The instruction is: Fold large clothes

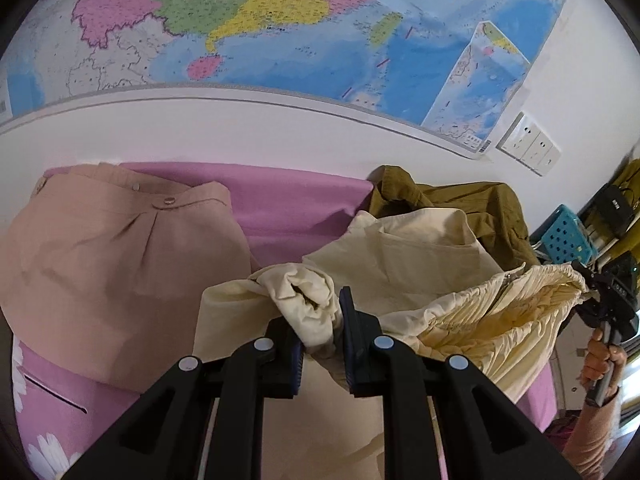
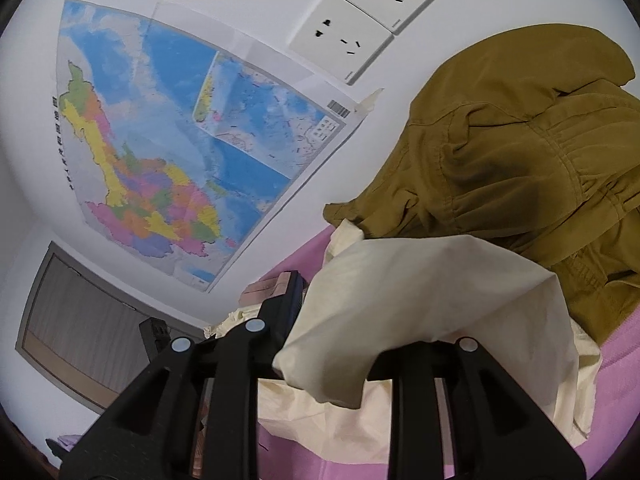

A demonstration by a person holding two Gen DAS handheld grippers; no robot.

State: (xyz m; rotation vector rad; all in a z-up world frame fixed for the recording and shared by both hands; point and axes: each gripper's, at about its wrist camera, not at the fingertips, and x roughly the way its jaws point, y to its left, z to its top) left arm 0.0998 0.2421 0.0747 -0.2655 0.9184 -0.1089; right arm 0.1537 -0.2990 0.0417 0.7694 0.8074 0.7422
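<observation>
Cream trousers [image 1: 420, 264] lie bunched on the pink bedsheet [image 1: 292, 204], between a folded tan garment [image 1: 112, 272] on one side and a crumpled olive jacket [image 1: 452, 200] against the wall behind, under the big map [image 1: 240, 32]. I have them lifted at two places, so I judge this as the spreading step: getting the garment stretched out before any fold is laid.

My left gripper [image 1: 320, 320] is nearly closed, its jaws pinching a rolled wad of the cream cloth. Off to the side in the left wrist view I see my other hand [image 1: 600, 360] holding the right gripper by the gathered waistband [image 1: 520, 304].

In the right wrist view my right gripper [image 2: 340, 320] has a flap of cream fabric draped over it, hiding one finger; the jaws look narrow, but I cannot tell whether the pads press on the cloth.

Next I'd want to draw the two grips apart, pull the waistband taut and lay the legs flat on the sheet, clear of the jacket
</observation>
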